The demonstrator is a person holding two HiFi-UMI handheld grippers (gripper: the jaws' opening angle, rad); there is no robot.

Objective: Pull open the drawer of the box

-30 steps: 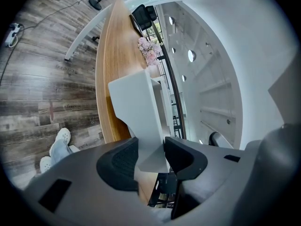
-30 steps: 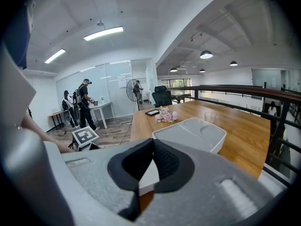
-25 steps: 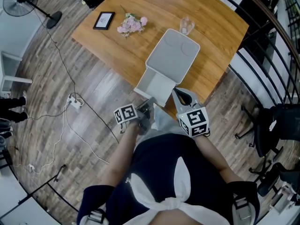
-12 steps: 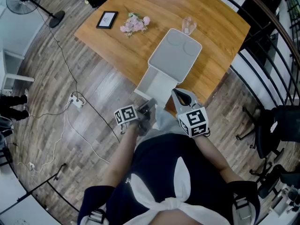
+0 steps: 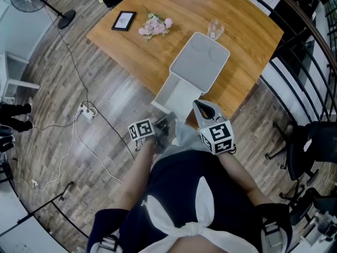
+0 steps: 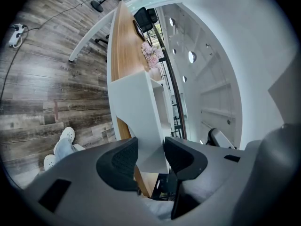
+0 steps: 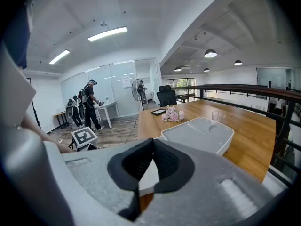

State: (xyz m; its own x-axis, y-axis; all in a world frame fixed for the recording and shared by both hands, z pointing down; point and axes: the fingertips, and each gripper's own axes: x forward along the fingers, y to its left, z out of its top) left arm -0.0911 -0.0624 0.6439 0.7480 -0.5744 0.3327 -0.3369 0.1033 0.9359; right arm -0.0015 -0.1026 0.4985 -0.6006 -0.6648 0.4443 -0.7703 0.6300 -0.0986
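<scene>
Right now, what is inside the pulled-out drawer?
In the head view the drawer shows only its bare white floor; nothing lies on the visible part. Any part under the box cannot be seen, and the left tool covers the near edge.

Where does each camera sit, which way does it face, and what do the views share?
Head view: on the person's head, facing steeply down at the wooden table, the box and its open drawer; torso, forearms, left gripper and right gripper show.
Left gripper view: on the left gripper, rolled sideways, facing along the drawer; its jaws show, on the drawer's front.
Right gripper view: on the right gripper, facing across the table; its jaws and the left gripper's marker cube show.
Shared: all three see the table and pink flowers.
</scene>
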